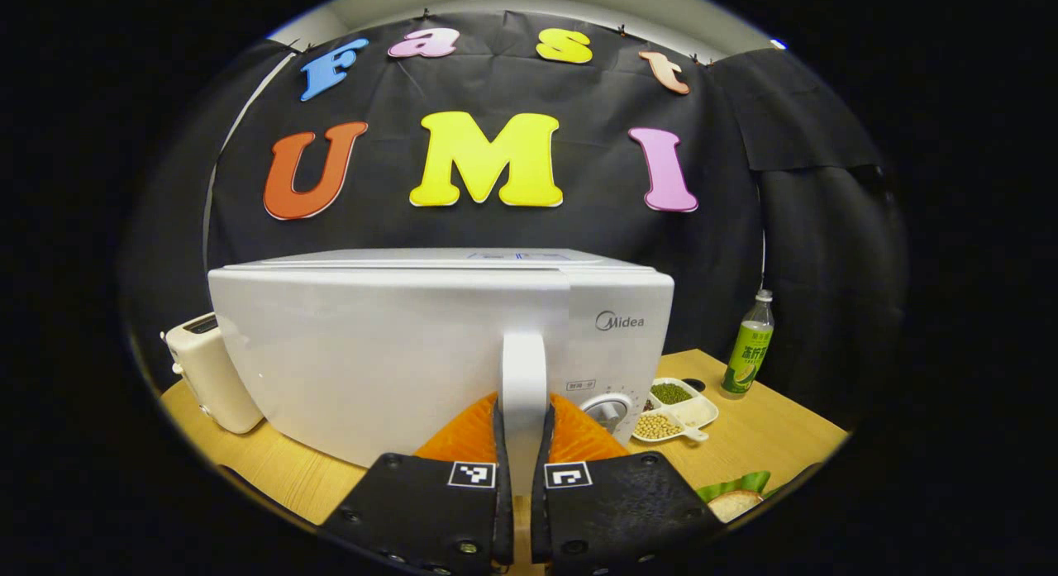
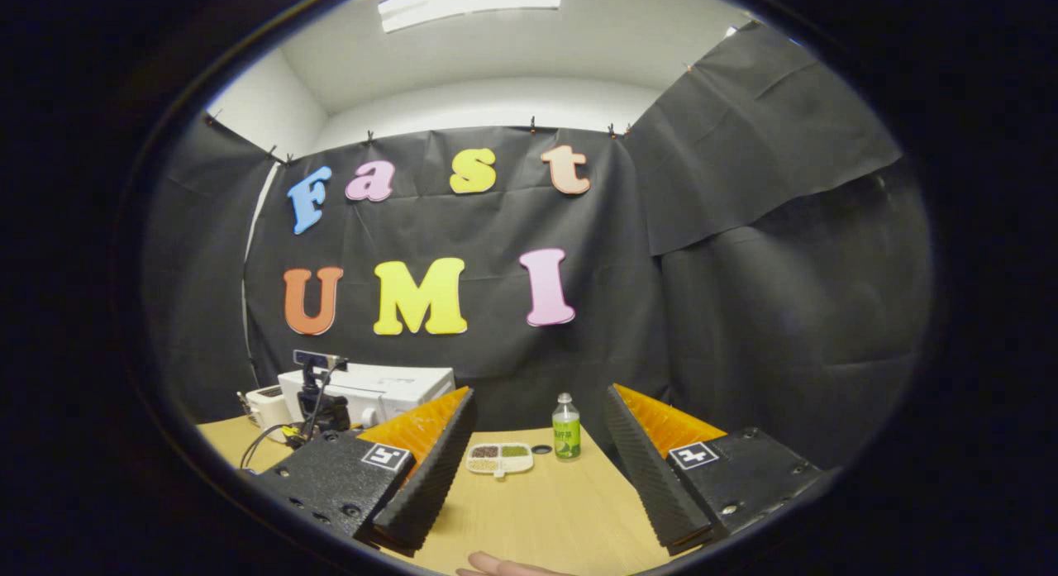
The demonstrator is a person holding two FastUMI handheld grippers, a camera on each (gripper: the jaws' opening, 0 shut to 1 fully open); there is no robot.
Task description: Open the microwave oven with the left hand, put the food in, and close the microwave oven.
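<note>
Left hand-held gripper [image 1: 522, 444]: both fingers clamped on the vertical door handle [image 1: 523, 369] of the white microwave oven [image 1: 397, 353], whose door sits closed. The oven stands on the wooden worktop [image 1: 769, 435], a toaster [image 1: 211, 378] just beside it. Right hand-held gripper [image 2: 537, 460]: fingers spread wide, holding nothing, well apart from the oven. A divided dish of beans [image 2: 499, 457] and a green bottle [image 2: 566, 431] stand beyond it.

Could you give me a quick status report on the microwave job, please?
Left gripper shut on door handle. Right gripper open, holding nothing. Microwave door closed. Nothing in the way.
</note>
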